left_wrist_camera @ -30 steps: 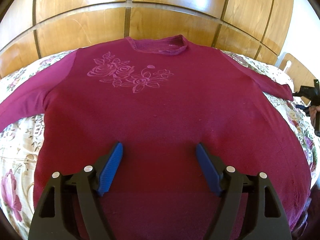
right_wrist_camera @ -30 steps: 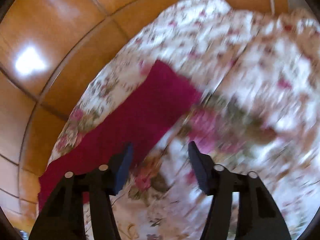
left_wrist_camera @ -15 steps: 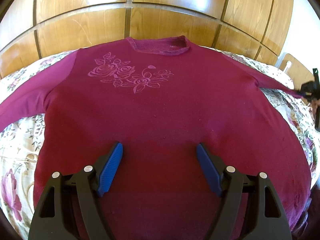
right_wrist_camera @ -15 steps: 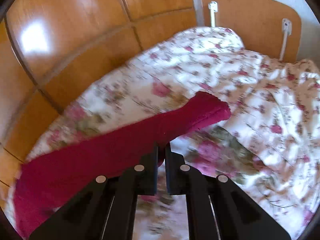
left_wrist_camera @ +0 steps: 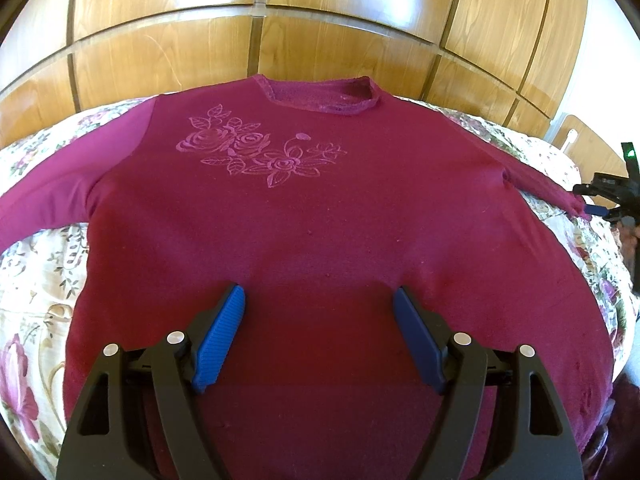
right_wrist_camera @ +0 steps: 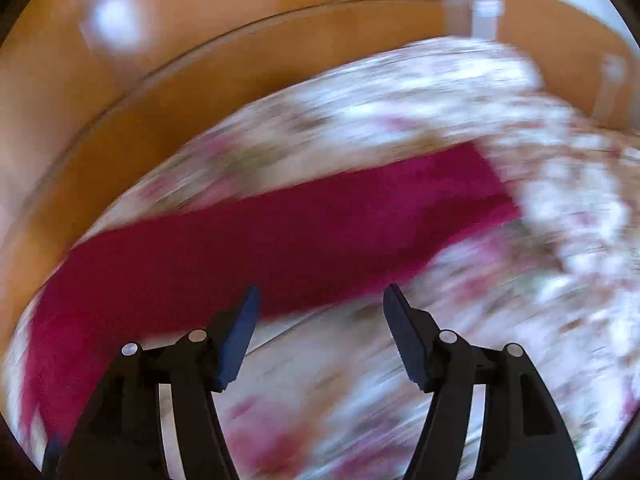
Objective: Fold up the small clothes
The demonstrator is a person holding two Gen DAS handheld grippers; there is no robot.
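Maroon sweater point(left_wrist_camera: 320, 240) lies flat, front up, on the floral bedspread point(left_wrist_camera: 36, 280), neckline toward the wooden headboard point(left_wrist_camera: 320, 40), both sleeves spread out sideways. Left gripper point(left_wrist_camera: 318, 344) hovers over the lower body of the sweater, jaws wide apart, nothing between them. Right gripper point(right_wrist_camera: 320, 336) is by the sweater's right sleeve point(right_wrist_camera: 280, 232) — jaws opening, pads clear of the fabric, view heavily blurred. The sleeve runs long-axis from the sweater's shoulder outward to the cuff, lying just ahead of the right gripper and slanting across its line. The right hand is clearly the nearer one for that sleeve — likely next fold inward over the sweater's body.
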